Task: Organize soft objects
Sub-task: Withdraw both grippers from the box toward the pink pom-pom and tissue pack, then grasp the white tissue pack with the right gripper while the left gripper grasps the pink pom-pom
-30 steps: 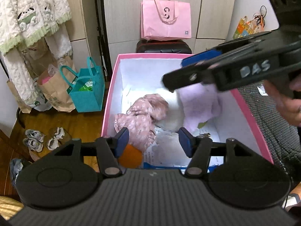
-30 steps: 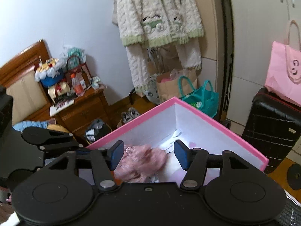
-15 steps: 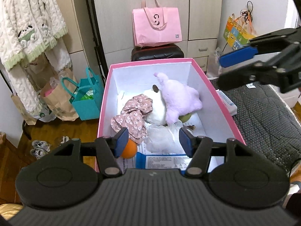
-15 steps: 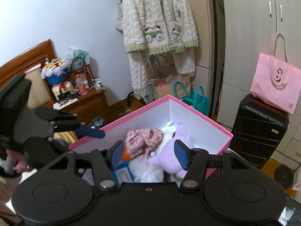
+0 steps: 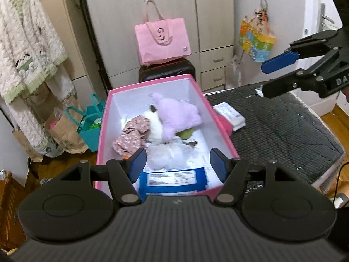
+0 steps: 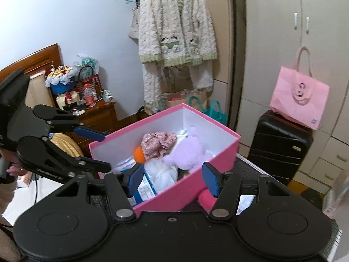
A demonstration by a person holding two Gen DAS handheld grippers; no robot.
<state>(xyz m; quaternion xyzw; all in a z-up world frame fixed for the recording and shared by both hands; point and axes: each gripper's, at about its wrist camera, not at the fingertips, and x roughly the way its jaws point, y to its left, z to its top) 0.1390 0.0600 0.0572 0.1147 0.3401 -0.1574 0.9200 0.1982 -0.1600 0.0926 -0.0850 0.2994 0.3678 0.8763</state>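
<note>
A pink box (image 5: 220,128) (image 6: 187,187) stands on the dark mat. In it lie a purple plush (image 5: 176,118) (image 6: 189,150), a white plush (image 5: 153,126), a pink floral cloth (image 5: 133,135) (image 6: 158,143), a white mesh puff (image 5: 168,155) (image 6: 160,172), an orange ball (image 6: 139,154) and a blue wipes pack (image 5: 172,180) (image 6: 141,187). My left gripper (image 5: 177,163) (image 6: 102,150) is open and empty above the box's near end. My right gripper (image 6: 172,179) (image 5: 272,76) is open and empty, up and to the right of the box.
A white wipes pack (image 5: 229,114) and a pink soft thing (image 5: 224,124) (image 6: 206,198) lie on the mat (image 5: 283,126) right of the box. A black suitcase (image 6: 279,146) with a pink bag (image 5: 162,40) stands behind. Teal and paper bags (image 5: 87,120) sit left.
My right gripper has let go of the purple plush into the box and pulled back up and to the right. My left gripper has drawn back from the box.
</note>
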